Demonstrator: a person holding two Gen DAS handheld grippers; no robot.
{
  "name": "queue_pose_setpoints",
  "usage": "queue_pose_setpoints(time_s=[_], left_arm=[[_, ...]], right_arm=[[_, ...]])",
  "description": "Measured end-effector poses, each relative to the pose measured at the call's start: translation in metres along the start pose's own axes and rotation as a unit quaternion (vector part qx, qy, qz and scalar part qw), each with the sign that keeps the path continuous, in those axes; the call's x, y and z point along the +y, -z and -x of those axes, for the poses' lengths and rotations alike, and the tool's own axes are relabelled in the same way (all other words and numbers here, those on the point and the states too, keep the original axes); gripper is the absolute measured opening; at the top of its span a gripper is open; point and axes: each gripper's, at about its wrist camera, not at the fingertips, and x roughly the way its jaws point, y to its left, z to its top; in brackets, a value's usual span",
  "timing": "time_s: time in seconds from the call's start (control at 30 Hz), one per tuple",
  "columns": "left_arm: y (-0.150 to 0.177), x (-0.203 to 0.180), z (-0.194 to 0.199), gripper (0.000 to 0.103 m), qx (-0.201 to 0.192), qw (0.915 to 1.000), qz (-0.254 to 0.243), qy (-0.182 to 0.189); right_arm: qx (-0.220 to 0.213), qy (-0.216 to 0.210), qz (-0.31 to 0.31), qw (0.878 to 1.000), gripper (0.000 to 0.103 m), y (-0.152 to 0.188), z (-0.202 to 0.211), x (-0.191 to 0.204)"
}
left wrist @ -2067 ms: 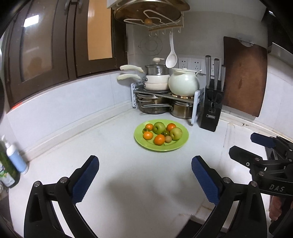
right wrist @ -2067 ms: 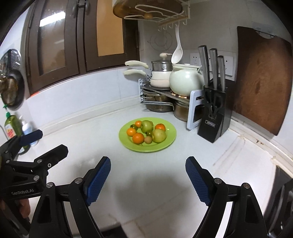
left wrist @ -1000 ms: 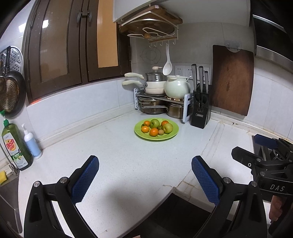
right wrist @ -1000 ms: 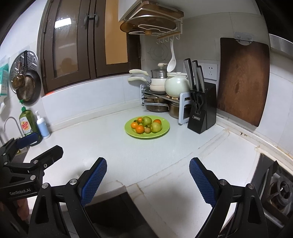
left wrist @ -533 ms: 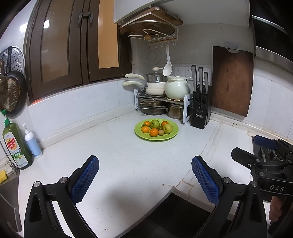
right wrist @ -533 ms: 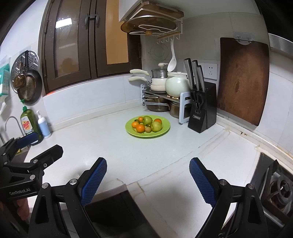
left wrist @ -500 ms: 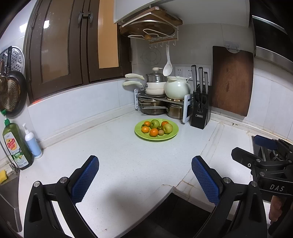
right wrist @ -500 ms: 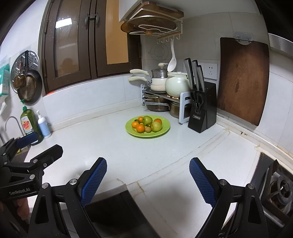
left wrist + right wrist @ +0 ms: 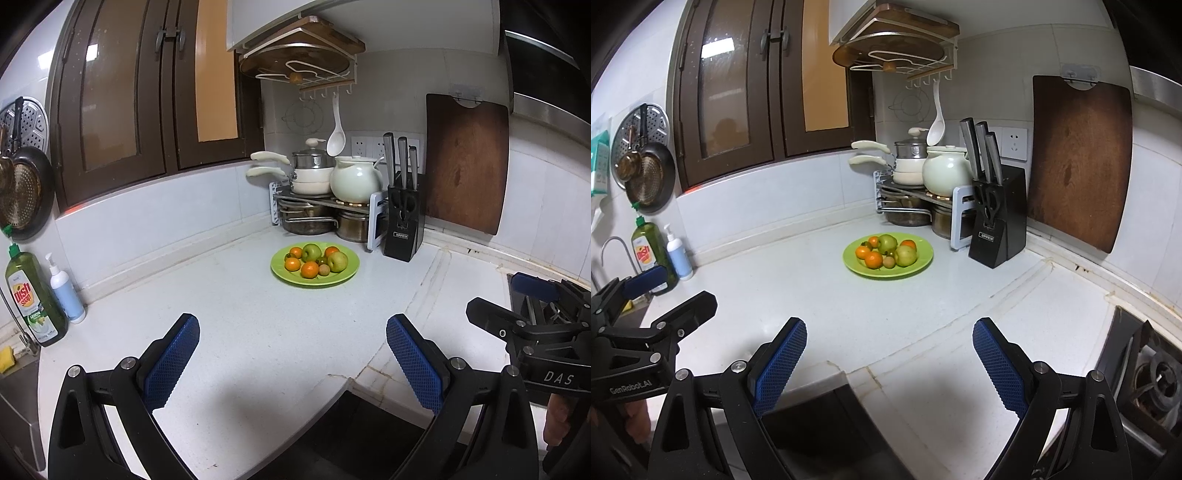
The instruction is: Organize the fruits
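Note:
A lime-green plate (image 9: 350, 273) (image 9: 922, 266) sits far back on the white counter with two green apples (image 9: 337, 261) (image 9: 905, 255), several small oranges (image 9: 309, 269) (image 9: 873, 259) and a small brown fruit (image 9: 324, 270) on it. My left gripper (image 9: 291, 328) hangs open over the counter's front edge, well short of the plate, nothing between its blue pads. My right gripper (image 9: 889, 334) is likewise open and empty, level with the left one. Each gripper also shows at the edge of the other's view: the right gripper (image 9: 532, 314) and the left gripper (image 9: 653, 295).
A black knife block (image 9: 404, 229) and a pot rack with a white teapot (image 9: 356, 182) stand behind the plate. A dark cutting board (image 9: 467, 166) leans on the right wall. Dish soap bottles (image 9: 35, 295) stand at the left by the sink. A gas burner (image 9: 1152, 373) lies at right.
Two seconds ago both grippers were close to the plate; they pulled back to the counter's front edge. Over the last second nothing has visibly moved.

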Motion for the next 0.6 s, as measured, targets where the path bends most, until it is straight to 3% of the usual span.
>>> queue_pose_setpoints(time_s=[0.6], left_arm=[[0.0007, -0.0005, -0.0028, 0.103, 0.003, 1.0, 0.001, 0.004]], right_arm=[[0.002, 0.001, 0.0, 1.0, 0.092, 0.0012, -0.0007, -0.0018]])
